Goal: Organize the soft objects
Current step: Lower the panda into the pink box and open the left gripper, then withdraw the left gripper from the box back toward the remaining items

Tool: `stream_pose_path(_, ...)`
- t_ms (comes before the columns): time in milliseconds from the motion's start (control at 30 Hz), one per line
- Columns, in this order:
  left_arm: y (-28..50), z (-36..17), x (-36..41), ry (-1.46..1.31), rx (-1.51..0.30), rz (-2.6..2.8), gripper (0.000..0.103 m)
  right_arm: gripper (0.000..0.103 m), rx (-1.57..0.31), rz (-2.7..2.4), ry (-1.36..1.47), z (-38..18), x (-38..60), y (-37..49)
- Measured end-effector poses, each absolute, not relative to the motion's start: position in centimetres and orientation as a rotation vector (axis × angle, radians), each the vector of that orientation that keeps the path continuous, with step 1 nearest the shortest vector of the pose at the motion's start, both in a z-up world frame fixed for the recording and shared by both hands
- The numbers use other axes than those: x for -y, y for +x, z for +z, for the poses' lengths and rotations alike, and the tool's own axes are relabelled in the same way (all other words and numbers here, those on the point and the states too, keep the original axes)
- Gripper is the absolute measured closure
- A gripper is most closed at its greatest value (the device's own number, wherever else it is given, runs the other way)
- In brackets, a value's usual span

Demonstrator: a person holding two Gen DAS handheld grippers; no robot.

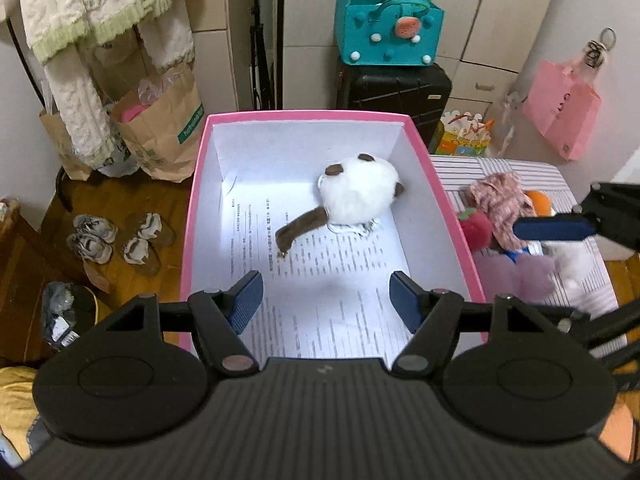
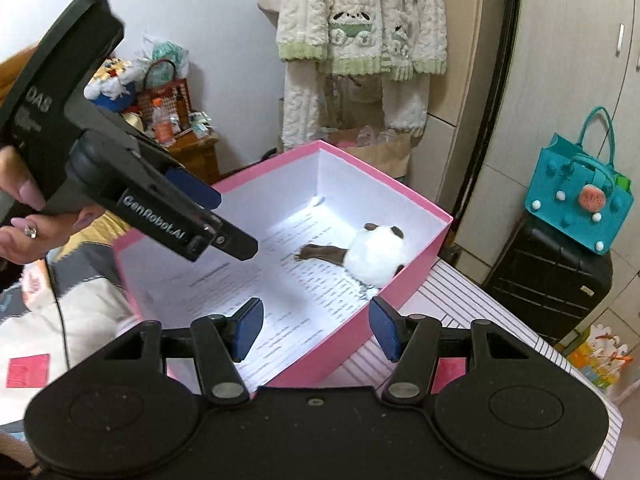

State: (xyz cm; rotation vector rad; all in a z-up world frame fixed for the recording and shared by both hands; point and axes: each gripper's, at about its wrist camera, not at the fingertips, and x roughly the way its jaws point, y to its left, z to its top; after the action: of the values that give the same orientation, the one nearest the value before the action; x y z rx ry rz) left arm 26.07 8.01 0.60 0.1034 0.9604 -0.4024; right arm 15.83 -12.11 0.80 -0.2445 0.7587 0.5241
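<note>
A plush toy (image 1: 358, 194) lies inside an open box (image 1: 192, 216), toward its far right corner, on printed paper (image 1: 320, 300) lining the box floor. Right of the box, more soft toys (image 1: 500, 212) sit piled on a striped surface (image 1: 576, 292). Behind the box stands a suitcase (image 1: 394, 90) with a bag (image 1: 390, 28) on top; shoes (image 1: 120, 236) lie on the floor to its left.

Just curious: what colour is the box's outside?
Pink box, white inside; clearest in the right wrist view.
</note>
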Motion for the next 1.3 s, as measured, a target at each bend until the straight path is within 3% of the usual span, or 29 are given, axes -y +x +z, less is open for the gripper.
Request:
stream_pose_path(767, 15.5, 4.7, -7.3, 0.275, -0.896, -0.464, 0.027, 0.038, -0.701, 0.618, -0.190, 4.9, 13.5, 6.8)
stream_pose_path(1300, 6.9, 3.4, -6.7, 0.332, -0.775, -0.573, 0.020, 0.036, -0.661, 0.558, -0.239, 3.3, 16.1, -0.6)
